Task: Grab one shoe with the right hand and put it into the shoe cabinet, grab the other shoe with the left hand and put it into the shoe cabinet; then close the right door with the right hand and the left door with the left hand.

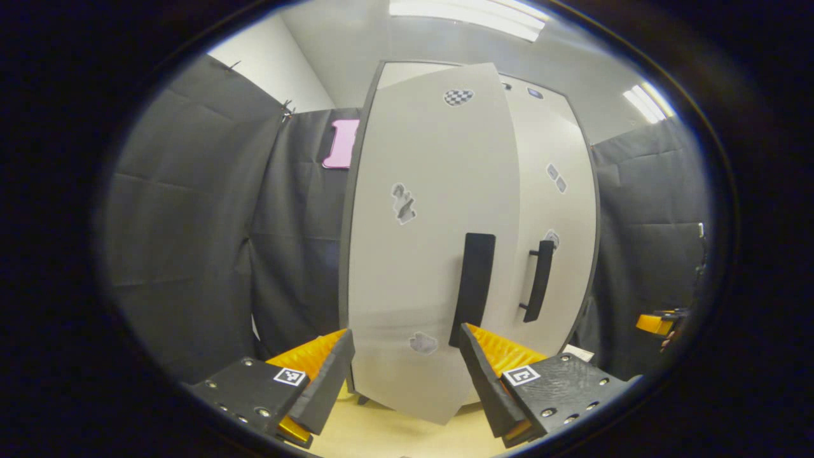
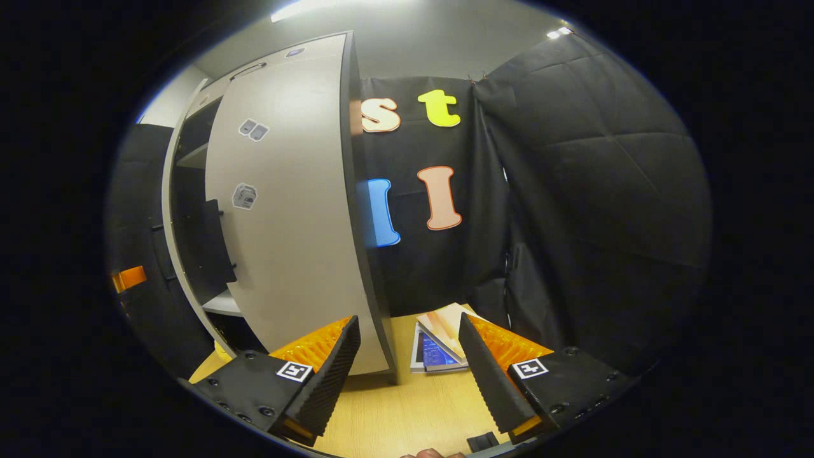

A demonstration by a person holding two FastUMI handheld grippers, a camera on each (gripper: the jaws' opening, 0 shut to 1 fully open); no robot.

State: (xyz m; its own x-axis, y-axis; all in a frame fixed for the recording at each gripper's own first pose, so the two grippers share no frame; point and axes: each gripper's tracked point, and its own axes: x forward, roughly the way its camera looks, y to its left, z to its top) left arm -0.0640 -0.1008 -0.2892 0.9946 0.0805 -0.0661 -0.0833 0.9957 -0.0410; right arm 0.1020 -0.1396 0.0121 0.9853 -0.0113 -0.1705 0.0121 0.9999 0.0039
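Observation:
The grey shoe cabinet (image 1: 572, 127) stands straight ahead in the left gripper view. Its left door (image 1: 432, 222) hangs partly ajar, with a black handle (image 1: 474, 286). The right door (image 1: 559, 210) lies flush in the frame, with its own black handle (image 1: 540, 280). My left gripper (image 1: 406, 331) is open, and the lower part of the left door shows between its fingers. Whether a finger touches the door I cannot tell. My right gripper (image 2: 408, 320) is open and holds nothing. It faces the right door (image 2: 286, 222) from the side, beside the cabinet's dark corner edge (image 2: 362, 222). Dark shelves (image 2: 222, 304) show past that door.
Several booklets (image 2: 439, 343) lie on the pale wooden surface (image 2: 407, 407) by the cabinet's right corner. Black cloth walls (image 1: 191, 222) close in on both sides. The right gripper (image 1: 658, 323) shows far right in the left gripper view. The left gripper (image 2: 127, 278) shows far left in the right gripper view.

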